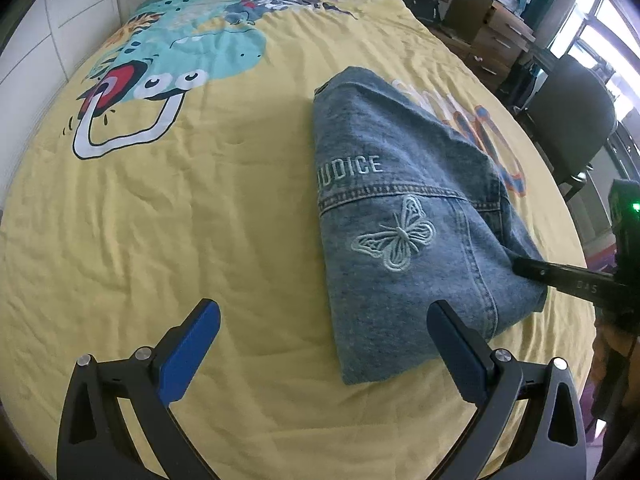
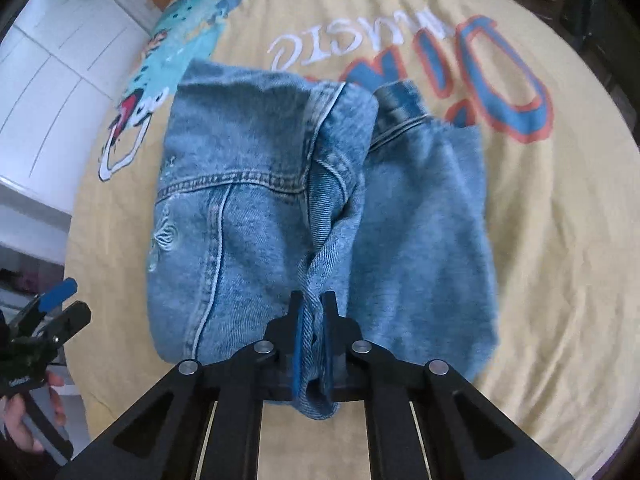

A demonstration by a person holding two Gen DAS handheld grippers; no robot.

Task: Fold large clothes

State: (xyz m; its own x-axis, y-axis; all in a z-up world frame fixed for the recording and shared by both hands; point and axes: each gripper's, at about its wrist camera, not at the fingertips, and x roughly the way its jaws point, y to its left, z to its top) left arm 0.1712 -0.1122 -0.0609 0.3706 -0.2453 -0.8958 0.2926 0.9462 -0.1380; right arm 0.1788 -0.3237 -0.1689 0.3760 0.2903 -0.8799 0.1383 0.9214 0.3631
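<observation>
2 hand-held grippers here. The right hand-held gripper [image 2: 313, 304] is clamped on a bunched fold of the denim jacket [image 1: 400, 216], pads [image 2: 299, 344] pinching the cloth. The left hand-held gripper [image 1: 324, 320] hangs with its jaws wide apart and nothing between them, just beside the jacket's near edge. The jacket lies partly folded on the yellow bed [image 1: 200, 208], toward its right edge, butterfly [image 1: 394, 238] patch up.

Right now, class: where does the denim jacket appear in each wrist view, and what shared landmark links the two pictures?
Left wrist view: denim jacket right of centre, butterfly showing.
Right wrist view: denim jacket fills the centre, its near edge pinched in the right gripper.
Shared landmark: the cartoon print on the yellow bedspread.
</observation>
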